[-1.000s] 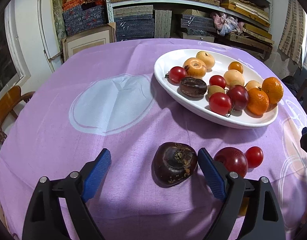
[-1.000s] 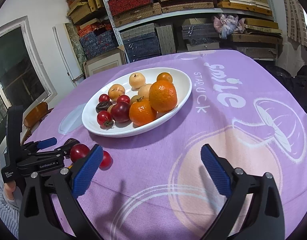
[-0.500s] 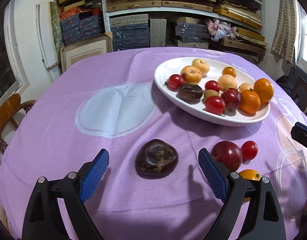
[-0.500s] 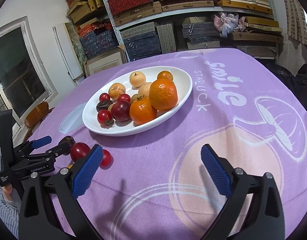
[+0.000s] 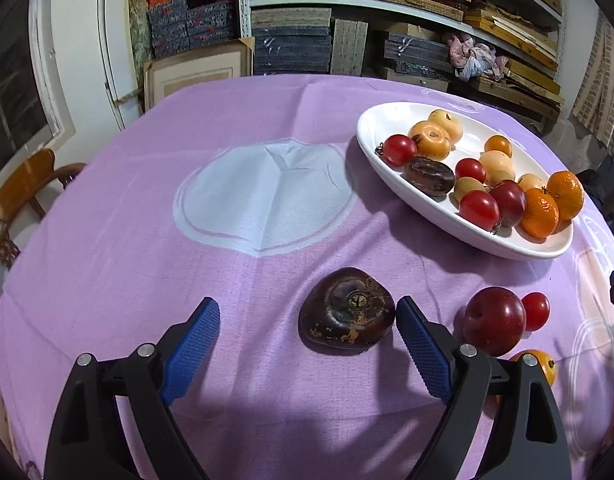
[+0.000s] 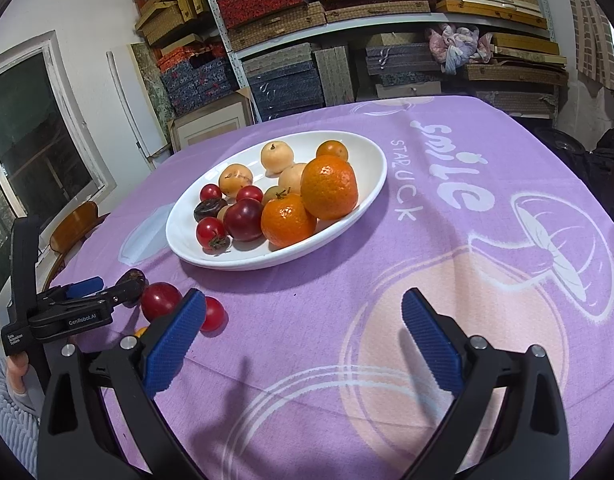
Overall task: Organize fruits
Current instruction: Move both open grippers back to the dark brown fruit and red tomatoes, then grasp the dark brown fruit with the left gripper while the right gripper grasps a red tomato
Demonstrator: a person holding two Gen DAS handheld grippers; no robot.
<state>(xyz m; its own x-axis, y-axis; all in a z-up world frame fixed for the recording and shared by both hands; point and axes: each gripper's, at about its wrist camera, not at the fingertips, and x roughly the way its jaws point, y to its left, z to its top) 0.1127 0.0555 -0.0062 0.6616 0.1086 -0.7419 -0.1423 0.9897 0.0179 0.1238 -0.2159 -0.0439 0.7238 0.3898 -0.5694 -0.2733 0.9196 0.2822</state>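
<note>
The left gripper (image 5: 307, 330) has its jaws spread wide over the purple tablecloth (image 5: 107, 264), and a dark brown fruit (image 5: 347, 312) lies between them, close against the right-hand blue pad without being pinched. Just past that pad sit a dark red plum (image 5: 494, 321), a small red tomato (image 5: 535, 311) and a partly hidden orange fruit (image 5: 541, 364). The right gripper (image 6: 304, 321) is also spread, with nothing between its pads. Farther off, the white oval dish (image 6: 363, 204) holds the sorted fruit.
</note>
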